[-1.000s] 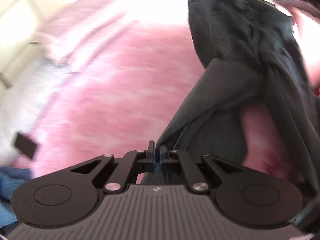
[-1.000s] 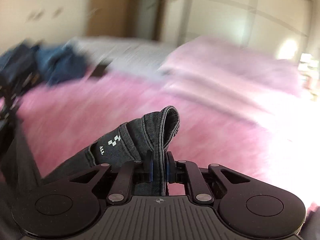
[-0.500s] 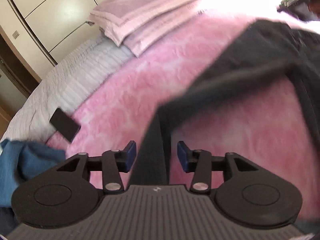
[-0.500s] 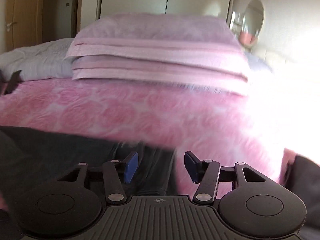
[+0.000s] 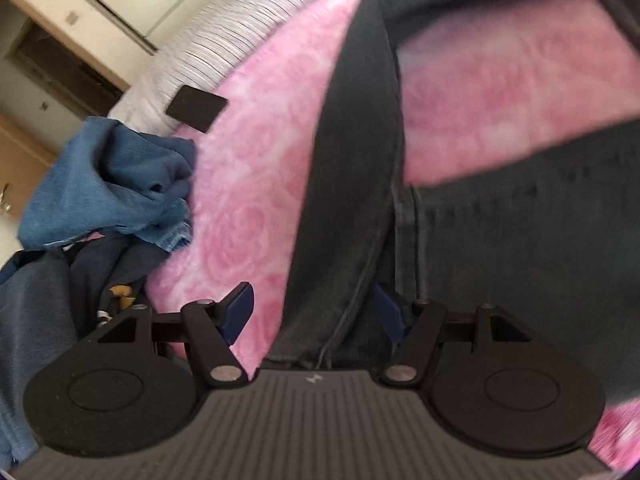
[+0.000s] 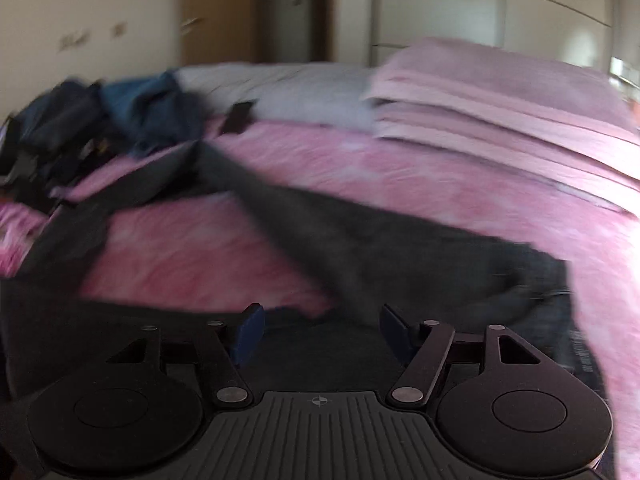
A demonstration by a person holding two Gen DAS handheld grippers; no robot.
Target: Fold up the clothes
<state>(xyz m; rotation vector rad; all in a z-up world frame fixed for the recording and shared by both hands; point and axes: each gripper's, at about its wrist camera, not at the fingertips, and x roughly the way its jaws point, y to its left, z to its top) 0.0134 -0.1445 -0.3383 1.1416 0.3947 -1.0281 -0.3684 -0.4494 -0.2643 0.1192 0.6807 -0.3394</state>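
On pink blanket, seemingly flat, dark trousers.

Dark trousers across pink blanket

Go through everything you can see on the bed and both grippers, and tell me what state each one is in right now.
left gripper: open, holding nothing, dark fabric between its fingers
right gripper: open, holding nothing
dark jeans: spread on the pink blanket, legs apart, unfolded
blue garment: crumpled on the clothes pile
clothes pile: heaped, unfolded
pink blanket: spread flat over the bed
pillows: stacked
small black object: lying flat
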